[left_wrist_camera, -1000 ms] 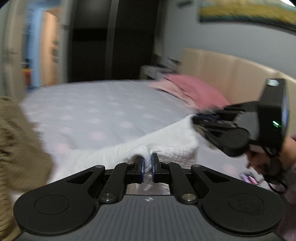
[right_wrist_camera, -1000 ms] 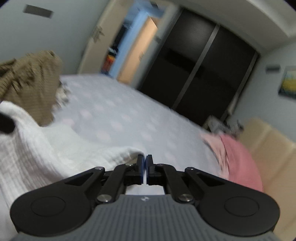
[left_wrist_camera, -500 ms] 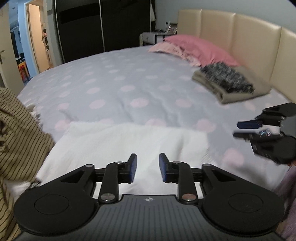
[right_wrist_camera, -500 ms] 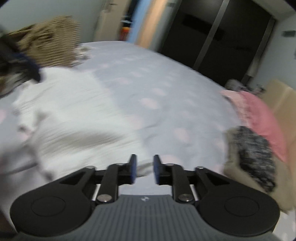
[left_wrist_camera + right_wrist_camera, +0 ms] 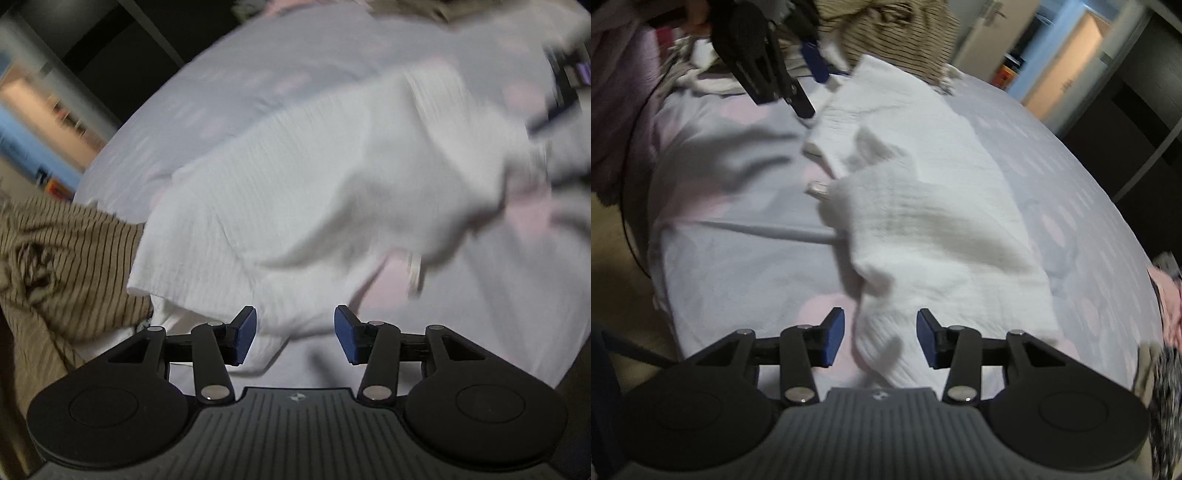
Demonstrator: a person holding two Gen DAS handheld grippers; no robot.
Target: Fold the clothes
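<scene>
A white textured garment (image 5: 314, 184) lies spread and rumpled on the bed, also seen in the right wrist view (image 5: 923, 206). My left gripper (image 5: 295, 334) hovers over its near edge with jaws opening; cloth shows between the pads, untouched. My right gripper (image 5: 881, 338) is at the garment's other end, jaws opening too, a fold of the cloth lying between its pads without being pressed. In the right wrist view the left gripper (image 5: 812, 88) appears at the top left. The right gripper (image 5: 557, 99) is a blur at the left wrist view's right edge.
The bed sheet (image 5: 738, 258) is grey with pink dots. A tan striped garment (image 5: 55, 258) is heaped beside the white one. A folded dark pile (image 5: 1167, 387) and a pink pillow (image 5: 1171, 295) lie at the right. A lit doorway (image 5: 1063, 62) and dark wardrobe stand beyond.
Both grippers were shut on the lifted white garment; they have let it go and opened. The garment now lies on the bed. Both grippers have sunk and tipped downward.
</scene>
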